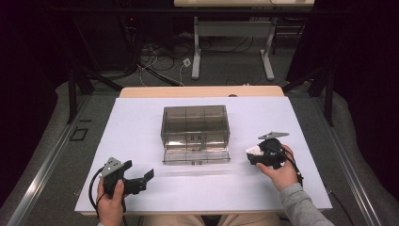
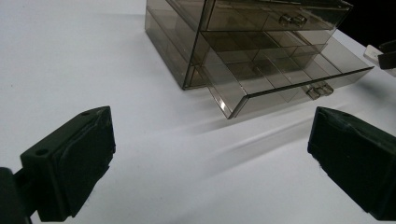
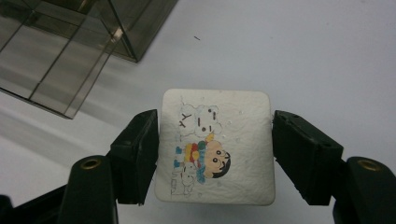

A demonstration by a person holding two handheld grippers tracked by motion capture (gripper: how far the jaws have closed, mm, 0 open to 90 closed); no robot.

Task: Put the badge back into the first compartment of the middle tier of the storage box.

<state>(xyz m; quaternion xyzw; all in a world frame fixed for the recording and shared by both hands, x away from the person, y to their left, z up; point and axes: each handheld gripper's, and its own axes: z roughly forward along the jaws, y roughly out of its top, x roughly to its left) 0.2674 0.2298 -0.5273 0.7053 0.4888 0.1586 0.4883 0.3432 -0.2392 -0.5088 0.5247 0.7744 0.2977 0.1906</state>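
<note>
**Right tongs grip a picture tile beside the open drawer box**

The right tongs [image 3: 215, 149] are closed on a white square tile [image 3: 215, 145] with rounded corners — one black jaw presses on each of two opposite edges. The tile's face carries a small cartoon of a child in a striped scarf next to a snowman. In the right gripper view the tile hangs above the white desk [image 3: 299, 51], with a corner of the drawer box at the upper left.

From the high view, the right tongs [image 1: 256, 153] sit just to the right of the smoky clear plastic drawer box [image 1: 195, 125], near its lower front corner, and the tile [image 1: 253, 150] shows as a white patch at their tip. The person's right hand [image 1: 281, 170], in a grey sleeve, carries them from the bottom right.

The drawer box stands about mid-desk. Its bottom drawer [image 1: 196, 156] is pulled out toward the person, while the drawers above look pushed in. The left gripper view shows the open drawer [image 2: 285, 77] split by clear dividers into compartments, with a small clear handle on its front.

The left tongs [image 1: 143, 178] are open with nothing between them — their two jaws stand wide apart in the left gripper view. They sit near the front left of the desk [image 1: 136, 122], well apart from the drawer box, held in the person's left hand [image 1: 110, 200].
</note>
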